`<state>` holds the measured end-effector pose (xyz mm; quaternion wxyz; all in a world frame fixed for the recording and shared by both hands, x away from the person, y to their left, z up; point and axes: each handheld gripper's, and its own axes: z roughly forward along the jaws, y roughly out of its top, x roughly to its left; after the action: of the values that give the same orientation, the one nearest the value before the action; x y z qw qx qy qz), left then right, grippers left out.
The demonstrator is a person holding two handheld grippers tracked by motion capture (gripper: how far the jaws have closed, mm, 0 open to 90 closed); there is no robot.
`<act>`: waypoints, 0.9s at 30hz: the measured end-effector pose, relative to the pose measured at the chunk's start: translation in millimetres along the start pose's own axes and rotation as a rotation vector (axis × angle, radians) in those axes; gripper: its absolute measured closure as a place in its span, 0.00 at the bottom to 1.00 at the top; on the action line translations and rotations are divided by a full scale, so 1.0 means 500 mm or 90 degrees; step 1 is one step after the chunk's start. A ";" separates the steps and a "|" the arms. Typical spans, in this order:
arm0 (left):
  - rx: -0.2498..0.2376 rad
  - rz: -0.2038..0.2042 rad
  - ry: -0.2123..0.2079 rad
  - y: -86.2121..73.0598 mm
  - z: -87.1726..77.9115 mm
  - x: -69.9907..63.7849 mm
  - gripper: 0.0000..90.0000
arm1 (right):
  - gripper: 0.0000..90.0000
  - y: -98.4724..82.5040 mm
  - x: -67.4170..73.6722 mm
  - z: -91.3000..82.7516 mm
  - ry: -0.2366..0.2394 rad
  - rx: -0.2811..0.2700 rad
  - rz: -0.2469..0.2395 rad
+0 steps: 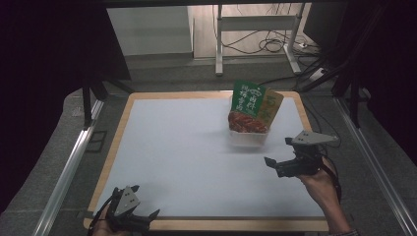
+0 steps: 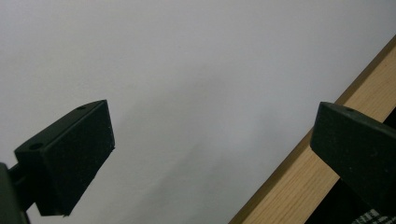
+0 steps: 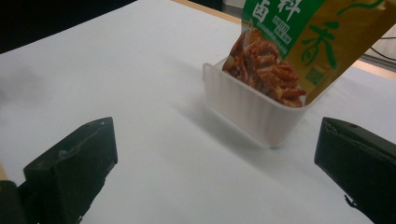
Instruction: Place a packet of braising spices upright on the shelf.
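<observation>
Snack packet [image 1: 252, 107] upright in white tub [image 1: 247, 137], both grippers' jaws apart, gripping nothing

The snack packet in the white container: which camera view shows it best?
The right gripper view: the snack packet is close, its printed food picture sharp, standing in the white container. The high view shows the whole packet, but small and far. The left gripper view looks at the white table surface.

White Chinese characters are printed on the green panel of the green-and-yellow plastic snack pouch [image 3: 299, 42], which stands in a translucent white plastic tub [image 3: 254, 109]. A large green character is seen on its yellow side, but none can be read with certainty.
</observation>
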<state>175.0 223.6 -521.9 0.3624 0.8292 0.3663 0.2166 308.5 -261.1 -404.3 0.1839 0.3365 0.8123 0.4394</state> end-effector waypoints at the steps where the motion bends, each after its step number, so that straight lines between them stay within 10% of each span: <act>1: 0.000 0.000 0.000 0.000 0.000 0.000 0.00 | 0.00 0.000 0.000 0.000 0.000 0.000 0.000; 27: -0.012 -0.027 -0.003 -0.002 -0.003 0.008 0.00 | 0.00 -0.084 0.068 -0.039 0.006 -0.009 0.009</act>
<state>175.9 227.7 -521.3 0.3757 0.8181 0.3812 0.2105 256.4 -264.9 -428.9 0.1790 0.3390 0.8076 0.4482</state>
